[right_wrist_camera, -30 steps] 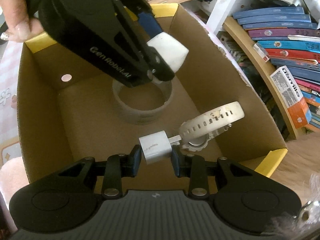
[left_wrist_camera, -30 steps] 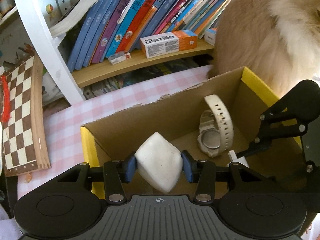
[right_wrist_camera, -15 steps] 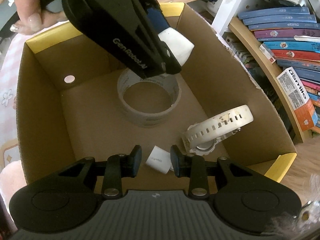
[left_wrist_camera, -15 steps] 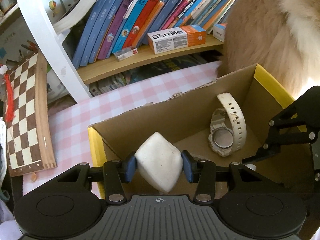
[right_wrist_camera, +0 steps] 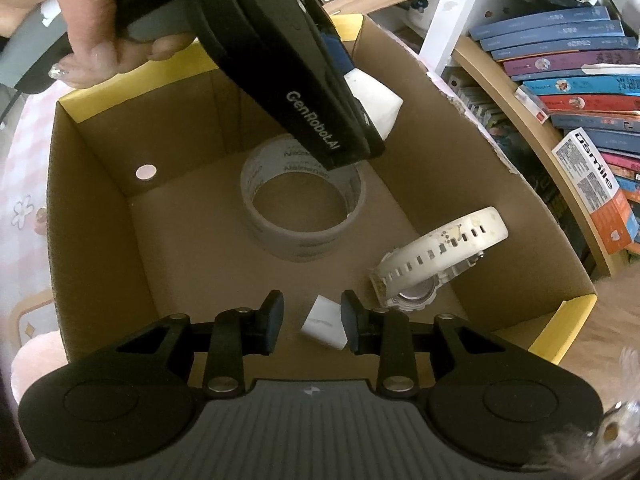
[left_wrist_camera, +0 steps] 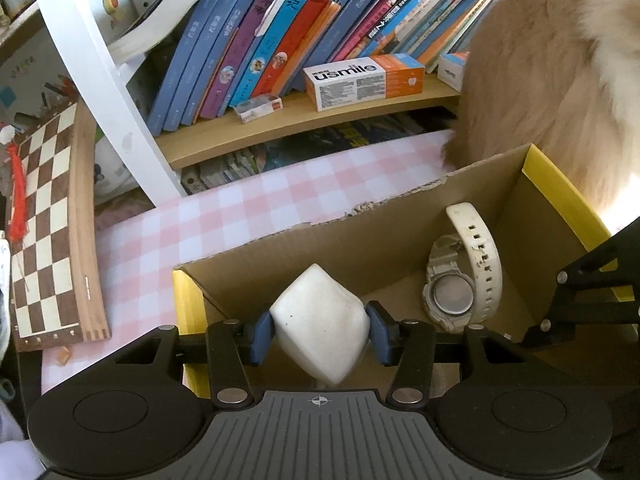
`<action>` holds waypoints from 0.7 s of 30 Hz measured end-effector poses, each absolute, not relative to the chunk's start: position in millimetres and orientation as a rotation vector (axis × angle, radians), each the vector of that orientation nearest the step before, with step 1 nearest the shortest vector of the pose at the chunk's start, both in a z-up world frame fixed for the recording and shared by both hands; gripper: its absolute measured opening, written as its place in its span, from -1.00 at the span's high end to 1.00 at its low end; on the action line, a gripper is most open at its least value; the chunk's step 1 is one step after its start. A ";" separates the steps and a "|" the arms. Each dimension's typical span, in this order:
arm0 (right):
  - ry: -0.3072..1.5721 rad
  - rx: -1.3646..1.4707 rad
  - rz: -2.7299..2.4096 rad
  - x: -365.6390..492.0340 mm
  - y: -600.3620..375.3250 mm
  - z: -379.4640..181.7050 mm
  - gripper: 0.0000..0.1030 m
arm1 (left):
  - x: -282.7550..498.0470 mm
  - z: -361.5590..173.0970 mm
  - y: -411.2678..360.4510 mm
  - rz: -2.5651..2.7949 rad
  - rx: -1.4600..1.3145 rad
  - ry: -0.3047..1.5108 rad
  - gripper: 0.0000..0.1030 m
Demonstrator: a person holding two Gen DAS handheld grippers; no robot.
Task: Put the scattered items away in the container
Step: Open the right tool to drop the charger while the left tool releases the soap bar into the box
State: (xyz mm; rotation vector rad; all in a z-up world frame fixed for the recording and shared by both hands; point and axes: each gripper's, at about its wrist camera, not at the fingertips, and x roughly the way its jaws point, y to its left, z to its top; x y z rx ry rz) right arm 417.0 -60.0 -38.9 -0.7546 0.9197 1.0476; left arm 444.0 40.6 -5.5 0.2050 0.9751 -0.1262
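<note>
"Two claws stand over the cardboard box [left_wrist_camera: 304, 256]. Which one carries the item?" the inspector asks.

"The left claw [left_wrist_camera: 320, 336]," the assistant answers. "Its jaws have just been opening, yet the white block [left_wrist_camera: 316, 312] sits between the pads, both touching it. The block is held corner-down, well above the floor of the box."

"And what lies beneath it?"

"Judged from the right wrist view, the tape roll [right_wrist_camera: 280, 240] is almost straight below. The watch [left_wrist_camera: 480, 264] lies off to one side, on its edge against the wall. A release should drop the block inside, on or beside the roll."

"The right claw [right_wrist_camera: 312, 320]?"

"Narrowly apart, clamped on nothing. The small white adapter [right_wrist_camera: 324, 322] lies on the box floor under its gap, close by one pad. It is the farther claw from the block."
</note>
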 end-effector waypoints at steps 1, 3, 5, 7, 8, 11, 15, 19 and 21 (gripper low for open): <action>0.920 -0.753 1.046 416.9 -60.5 -38.9 0.42 | 443.6 -5.3 40.3 -0.125 0.210 0.971 0.01; 0.920 -0.749 1.043 417.2 -60.8 -39.0 0.41 | 442.6 -4.4 40.1 -0.117 0.220 0.963 -0.05; 0.919 -0.746 1.041 416.9 -61.1 -38.6 0.41 | 441.5 -3.1 39.8 -0.098 0.233 0.953 -0.21; 0.916 -0.745 1.039 416.3 -61.1 -37.9 0.41 | 439.1 -0.2 39.2 -0.089 0.246 0.931 -0.37; 0.915 -0.745 1.038 415.8 -61.0 -37.5 0.41 | 437.7 1.6 38.8 -0.088 0.250 0.923 -0.42; 0.912 -0.744 1.039 414.0 -60.9 -36.2 0.41 | 433.5 7.5 38.3 -0.085 0.262 0.902 -0.43; 0.906 -0.744 1.036 410.7 -61.1 -34.0 0.40 | 427.0 15.0 40.1 -0.087 0.259 0.882 -0.43; 0.896 -0.739 1.030 406.5 -61.8 -29.6 0.38 | 418.1 25.0 42.1 -0.092 0.251 0.857 -0.43; 0.889 -0.732 1.024 404.0 -62.7 -26.8 0.33 | 412.4 29.9 41.8 -0.099 0.247 0.844 -0.43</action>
